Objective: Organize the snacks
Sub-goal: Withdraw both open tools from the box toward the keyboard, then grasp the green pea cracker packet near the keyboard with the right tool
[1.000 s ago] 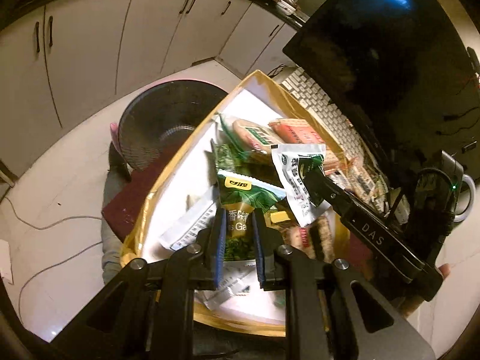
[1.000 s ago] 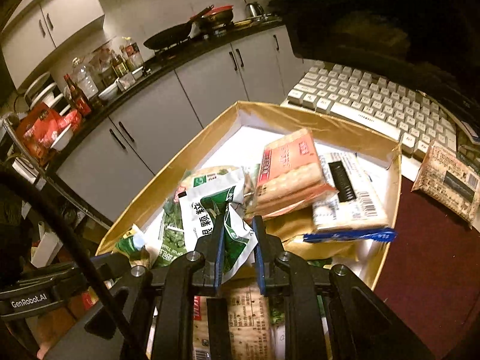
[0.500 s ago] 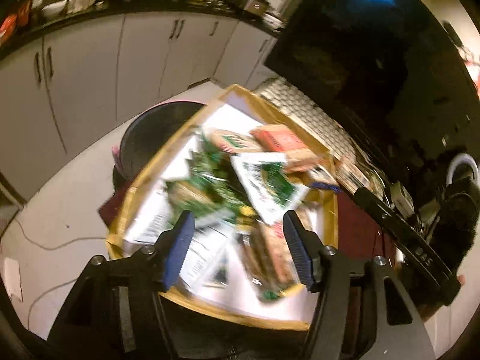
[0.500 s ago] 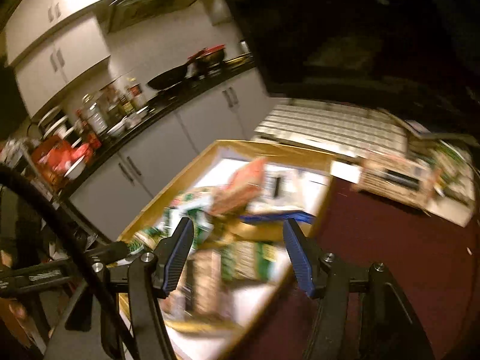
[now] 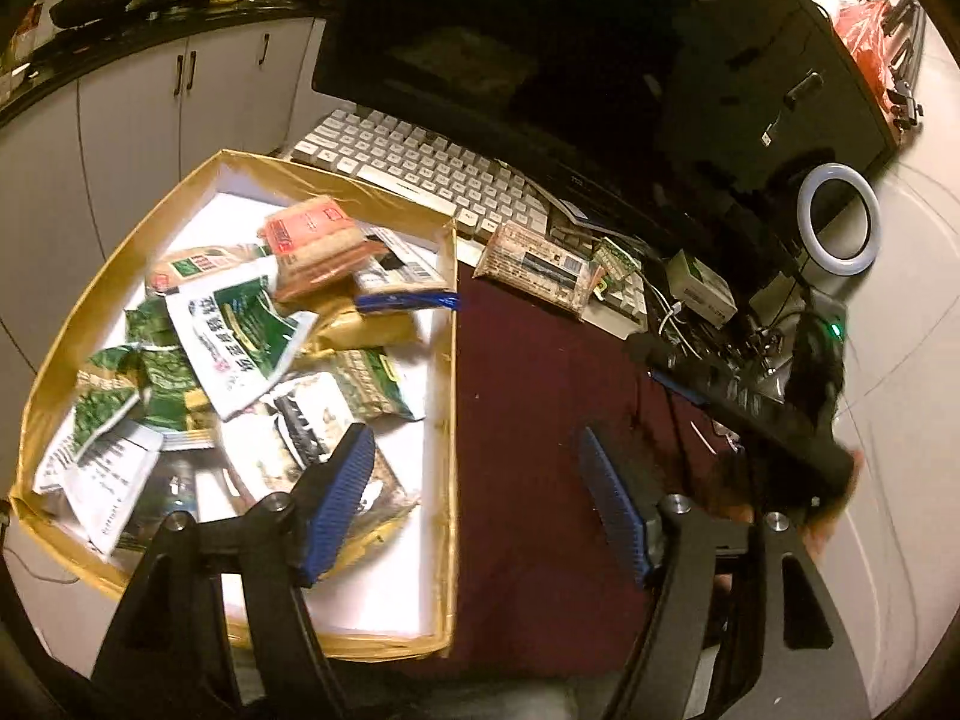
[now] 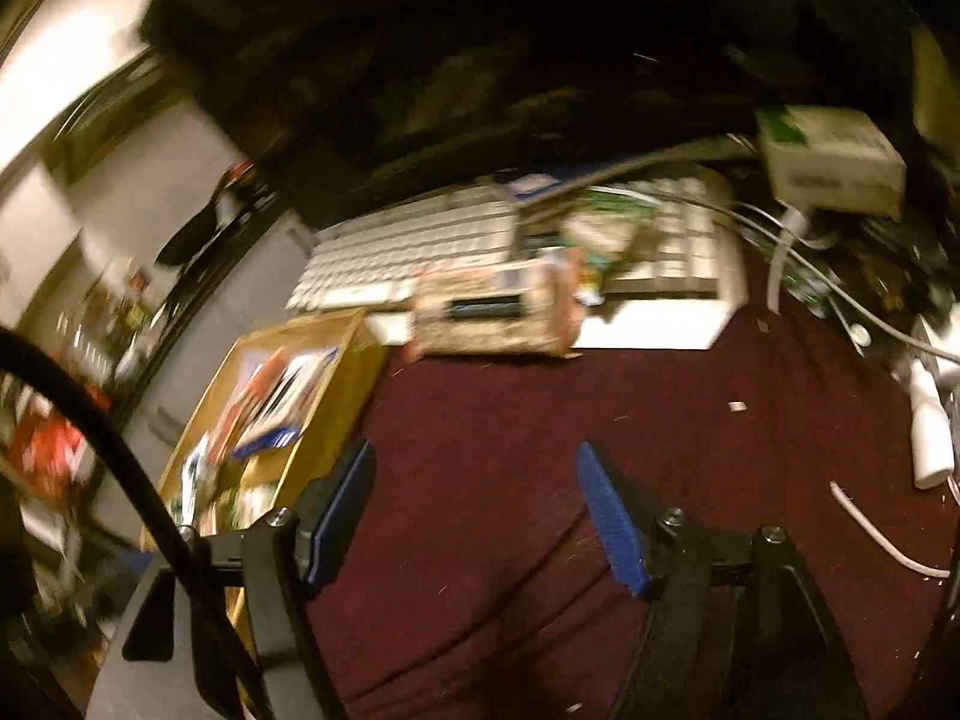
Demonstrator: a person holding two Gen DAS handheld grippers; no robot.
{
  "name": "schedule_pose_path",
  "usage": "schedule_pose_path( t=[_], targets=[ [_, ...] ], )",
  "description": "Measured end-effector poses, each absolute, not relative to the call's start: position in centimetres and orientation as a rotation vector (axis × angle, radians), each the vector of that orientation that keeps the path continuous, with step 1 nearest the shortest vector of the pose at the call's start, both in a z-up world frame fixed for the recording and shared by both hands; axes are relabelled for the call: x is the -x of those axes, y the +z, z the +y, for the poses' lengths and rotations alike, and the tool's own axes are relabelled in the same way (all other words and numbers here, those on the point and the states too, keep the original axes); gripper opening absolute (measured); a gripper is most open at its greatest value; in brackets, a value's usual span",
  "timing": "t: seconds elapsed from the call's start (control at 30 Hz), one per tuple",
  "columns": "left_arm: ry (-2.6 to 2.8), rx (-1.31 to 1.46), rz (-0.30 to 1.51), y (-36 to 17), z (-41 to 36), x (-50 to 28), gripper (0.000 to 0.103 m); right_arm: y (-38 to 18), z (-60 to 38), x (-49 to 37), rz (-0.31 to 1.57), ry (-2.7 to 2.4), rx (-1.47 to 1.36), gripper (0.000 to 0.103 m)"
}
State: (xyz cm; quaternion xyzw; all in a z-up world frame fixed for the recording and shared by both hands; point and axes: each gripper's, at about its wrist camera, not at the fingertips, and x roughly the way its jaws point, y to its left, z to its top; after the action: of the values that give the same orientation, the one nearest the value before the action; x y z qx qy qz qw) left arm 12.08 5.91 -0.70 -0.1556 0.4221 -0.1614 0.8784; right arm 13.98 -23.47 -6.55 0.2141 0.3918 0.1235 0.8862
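Claws point(image 5: 480, 504) point(image 6: 477, 513) gape, both seemingly empty, above maroon mat point(image 6: 600, 420).

You had open room over the dark red tabletop point(image 5: 528, 396) between the gold box point(image 5: 447, 420) and the cable clutter point(image 5: 708, 330) on the right. Both tongs, left point(image 5: 480, 504) and right point(image 6: 477, 516), hung wide open above that bare stretch. Ahead, a wrapped snack pack point(image 6: 492, 315) lay against the keyboard point(image 5: 432, 174), with the monitor point(image 5: 600, 60) walling off the back. The box's right wall stood just beside the left tongs, and piled packets point(image 5: 240, 336) crowded its inside.
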Motion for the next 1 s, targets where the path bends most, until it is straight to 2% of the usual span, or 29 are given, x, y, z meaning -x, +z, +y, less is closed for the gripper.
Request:
schedule_pose_path(
  t=[0.27,0.67,0.83,1.0],
  targets=[
    [-0.329,0.334,0.901,-1.1,6.2,-12.0,0.072,-7.0,-25.8,-17.6,0.840,0.151,-0.543,0.070],
    [-0.364,0.370,0.912,-2.2,6.6,-13.3,0.072,-7.1,-25.7,-22.8,0.855,0.034,-0.528,0.069],
    [-0.388,0.380,0.897,-2.1,7.0,-13.7,0.072,-7.2,-25.4,-26.0,0.874,-0.060,-0.476,0.064],
    [-0.387,0.406,0.903,-2.7,7.9,-13.6,0.072,-7.6,-24.6,-27.6,0.877,-0.175,-0.400,0.049]
  ],
)
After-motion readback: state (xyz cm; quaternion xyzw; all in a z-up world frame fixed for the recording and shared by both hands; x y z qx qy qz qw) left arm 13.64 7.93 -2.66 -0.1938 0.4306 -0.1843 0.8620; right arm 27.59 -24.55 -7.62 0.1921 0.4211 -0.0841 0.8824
